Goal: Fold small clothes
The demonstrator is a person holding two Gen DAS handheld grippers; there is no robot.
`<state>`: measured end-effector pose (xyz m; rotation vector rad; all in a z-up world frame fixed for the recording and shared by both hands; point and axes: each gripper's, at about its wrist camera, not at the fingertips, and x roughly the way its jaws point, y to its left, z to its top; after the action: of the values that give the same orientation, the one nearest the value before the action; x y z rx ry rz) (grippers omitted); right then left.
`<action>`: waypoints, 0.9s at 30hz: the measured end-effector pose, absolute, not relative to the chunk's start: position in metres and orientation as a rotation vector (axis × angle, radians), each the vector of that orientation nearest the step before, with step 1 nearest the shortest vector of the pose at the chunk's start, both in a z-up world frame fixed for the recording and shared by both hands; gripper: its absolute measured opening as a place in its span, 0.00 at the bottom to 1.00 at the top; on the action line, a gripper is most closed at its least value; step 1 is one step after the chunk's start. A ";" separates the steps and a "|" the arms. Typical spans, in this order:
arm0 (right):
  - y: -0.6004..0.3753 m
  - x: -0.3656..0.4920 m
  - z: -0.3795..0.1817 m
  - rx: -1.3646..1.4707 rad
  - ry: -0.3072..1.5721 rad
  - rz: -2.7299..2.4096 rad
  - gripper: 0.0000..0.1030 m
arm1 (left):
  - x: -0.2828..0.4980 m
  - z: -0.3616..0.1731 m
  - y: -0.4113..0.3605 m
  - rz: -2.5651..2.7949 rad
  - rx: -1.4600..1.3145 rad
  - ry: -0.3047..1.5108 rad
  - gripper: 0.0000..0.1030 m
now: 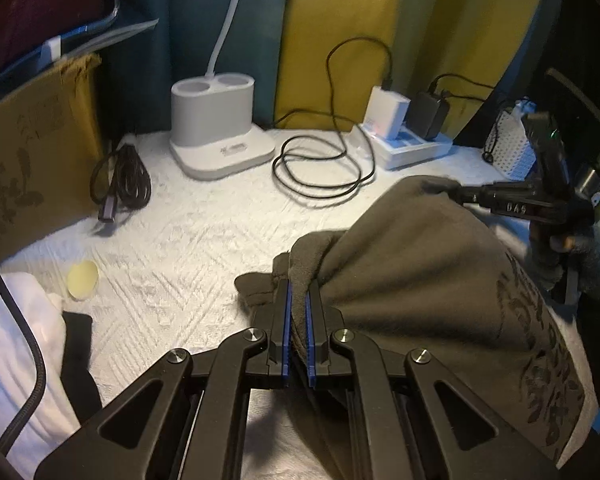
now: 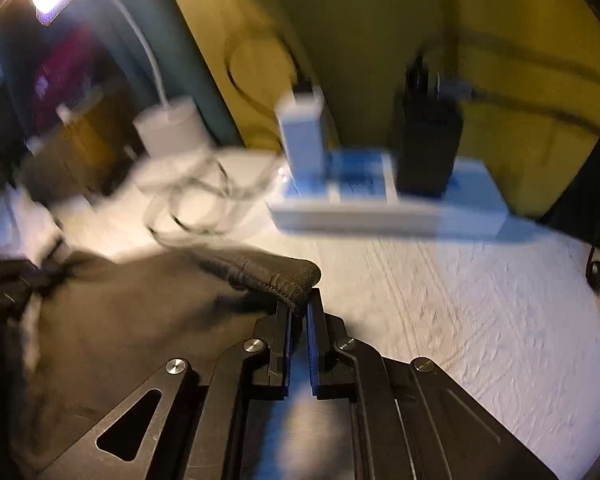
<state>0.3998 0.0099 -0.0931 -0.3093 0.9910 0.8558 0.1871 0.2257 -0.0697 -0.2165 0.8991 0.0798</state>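
Observation:
A dark olive garment (image 1: 420, 264) with a dark print lies bunched on the white quilted cover (image 1: 180, 248). My left gripper (image 1: 299, 286) is shut on a fold of its near edge, with cloth squeezed between the blue pads. Farther right, my right gripper (image 1: 454, 194) pinches another corner of the same garment, and a gloved hand (image 1: 580, 256) holds it. In the blurred right wrist view the right gripper (image 2: 299, 300) is shut on the garment's ribbed hem (image 2: 284, 276), and the rest of the cloth (image 2: 140, 320) spreads to the left.
At the back stand a white lamp base (image 1: 216, 120), a coiled black cable (image 1: 320, 168) and a power strip with chargers (image 1: 408, 140). A cardboard box (image 1: 32, 152) and white folded cloth (image 1: 12, 340) are on the left. A white perforated basket (image 1: 508, 148) is at the far right.

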 end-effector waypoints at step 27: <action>0.003 0.401 -0.100 0.031 1.171 0.915 0.52 | 0.185 -0.067 0.223 0.095 -0.242 0.883 0.05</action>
<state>0.4008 0.0035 -0.1003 0.0305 1.1708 0.9146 0.1854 0.2235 -0.0665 -0.2417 0.8832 0.0947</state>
